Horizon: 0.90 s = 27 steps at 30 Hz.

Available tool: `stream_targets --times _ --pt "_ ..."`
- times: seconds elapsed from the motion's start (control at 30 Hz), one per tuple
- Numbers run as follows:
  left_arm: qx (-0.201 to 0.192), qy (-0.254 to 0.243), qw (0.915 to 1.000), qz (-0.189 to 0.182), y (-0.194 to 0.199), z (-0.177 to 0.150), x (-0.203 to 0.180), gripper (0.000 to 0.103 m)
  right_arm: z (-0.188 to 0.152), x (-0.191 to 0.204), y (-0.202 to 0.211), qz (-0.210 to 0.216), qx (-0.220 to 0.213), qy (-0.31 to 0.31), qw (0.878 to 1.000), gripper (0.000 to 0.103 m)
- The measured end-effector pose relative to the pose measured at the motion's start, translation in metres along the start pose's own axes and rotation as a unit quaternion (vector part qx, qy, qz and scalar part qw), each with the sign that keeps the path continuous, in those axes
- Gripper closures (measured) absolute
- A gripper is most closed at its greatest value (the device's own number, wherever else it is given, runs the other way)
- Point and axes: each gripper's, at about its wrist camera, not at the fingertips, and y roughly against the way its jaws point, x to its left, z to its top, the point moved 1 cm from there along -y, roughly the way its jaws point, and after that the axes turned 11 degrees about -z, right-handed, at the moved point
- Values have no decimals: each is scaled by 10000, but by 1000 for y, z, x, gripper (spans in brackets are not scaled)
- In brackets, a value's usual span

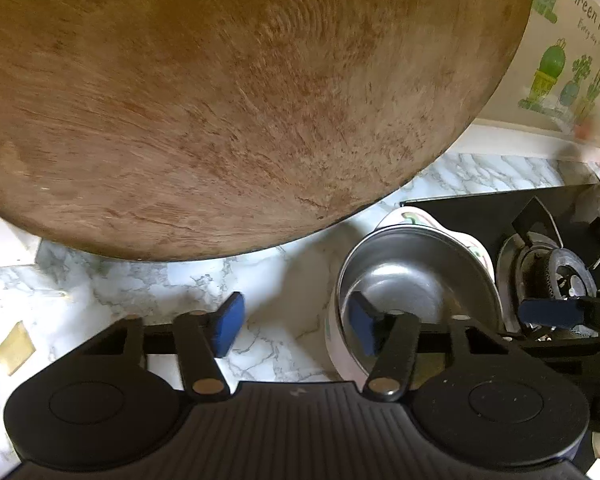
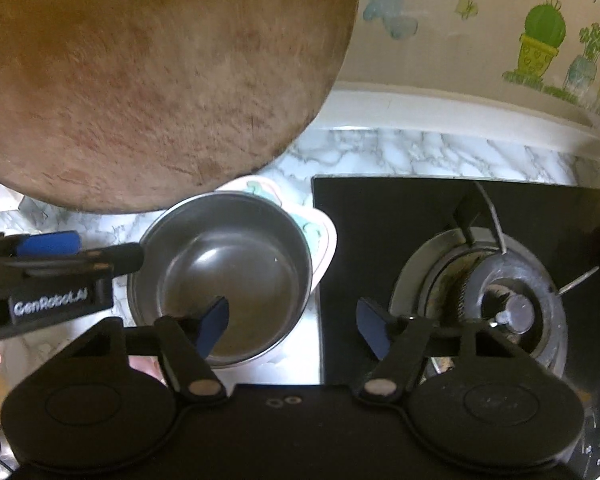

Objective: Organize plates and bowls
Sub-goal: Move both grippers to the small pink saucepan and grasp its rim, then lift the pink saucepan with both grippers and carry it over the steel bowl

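Nearest the lens, blue pads of the left tool (image 1: 294,326) spread apart with nothing between them, one pad over the marble tabletop (image 1: 172,284), the other hanging over the near rim of the steel bowl (image 1: 414,276). Right tool (image 2: 294,326) likewise parted and empty, left pad inside the bowl's mouth, right pad over the black gas stove (image 2: 400,216); contact with the rim not clear from either view. Bowl resting in a white patterned dish (image 2: 318,240), just beside the stove and below the leaning round wooden board (image 1: 240,92). By judgement, the approach-to-grasp step on the bowl, no lift begun. Next move calls for settling one pad inside and one outside the rim, pinching firmly on thin slippery steel, then raising straight up without dragging the dish beneath or knocking the board.
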Motion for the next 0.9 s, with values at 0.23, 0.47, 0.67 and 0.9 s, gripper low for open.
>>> stream_targets --times 0.23,0.47,0.67,0.9 --pt "112 26 9998 -159 -17 -1 -4 70 1 5 -13 44 99 -100 9999 54" --pt "188 43 9997 -147 -27 1 -11 79 1 9 -20 40 139 -31 9999 68" --pt "219 -29 9997 -81 -28 0 -17 95 2 8 -20 4 101 -22 9999 76" --pt "231 -118 9997 -22 -23 -4 -19 98 -1 5 -17 -102 15 9 9999 88"
